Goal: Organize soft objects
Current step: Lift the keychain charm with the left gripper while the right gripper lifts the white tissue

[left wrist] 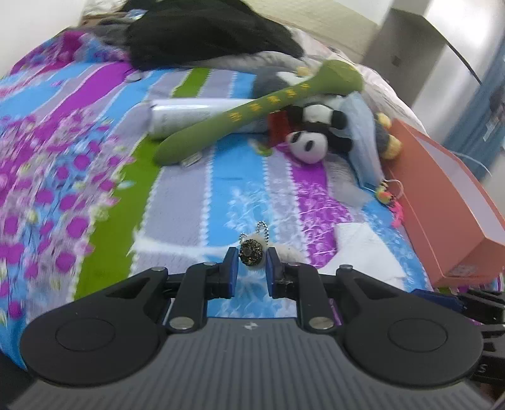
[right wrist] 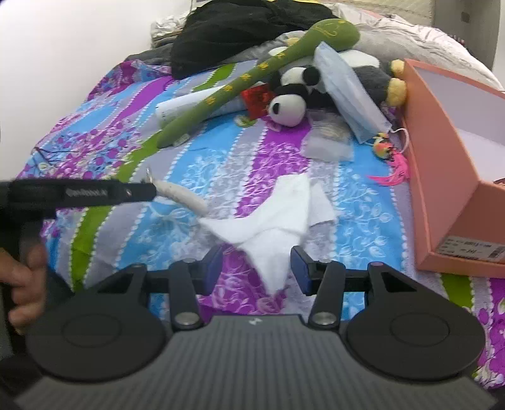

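Note:
My left gripper (left wrist: 251,257) is shut on a small white fuzzy keychain toy (left wrist: 250,251) with a dark glittery face and a bead chain, held just above the bedspread; in the right wrist view it hangs from the left gripper's tip (right wrist: 181,195). My right gripper (right wrist: 256,268) is open, its jaws either side of the tip of a white cloth (right wrist: 274,217) on the bed. Farther back lie a long green plush stick (right wrist: 252,75), a panda plush (right wrist: 288,105), a blue face mask (right wrist: 347,91) and a grey-yellow plush (right wrist: 383,80).
An open orange shoebox (right wrist: 442,176) stands at the right on the bed. A black garment (right wrist: 240,28) is heaped at the back. A white tube (left wrist: 189,113), a red packet (right wrist: 257,96), a clear bag (right wrist: 328,143) and a pink-feathered trinket (right wrist: 389,157) lie on the floral bedspread (right wrist: 176,157).

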